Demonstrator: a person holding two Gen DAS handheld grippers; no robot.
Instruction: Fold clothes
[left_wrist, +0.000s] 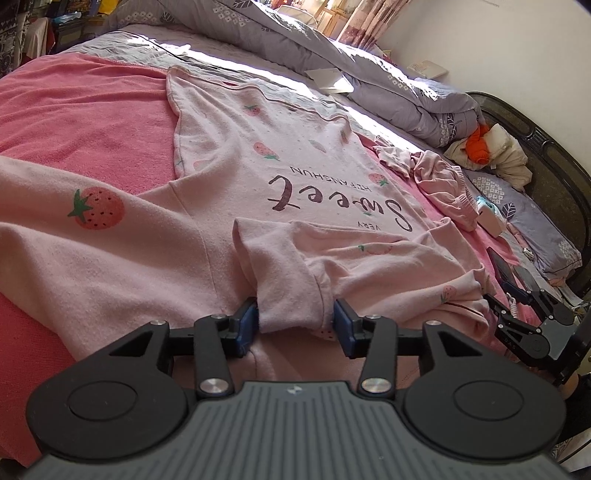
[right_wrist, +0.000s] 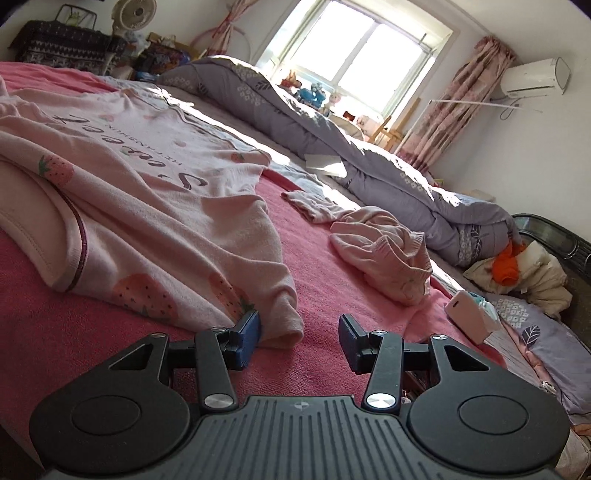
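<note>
A pale pink top printed with strawberries and the word "Sweet" lies spread flat on the pink blanket of the bed, one sleeve folded across its chest. The left claw stands open around that sleeve's cuff, pads just beside the cloth. The right claw is open too, the other cuff lying between its fingers.

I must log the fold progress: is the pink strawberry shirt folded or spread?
Mostly spread: the shirt lies flat, print showing; only one sleeve is turned over its chest.
</note>
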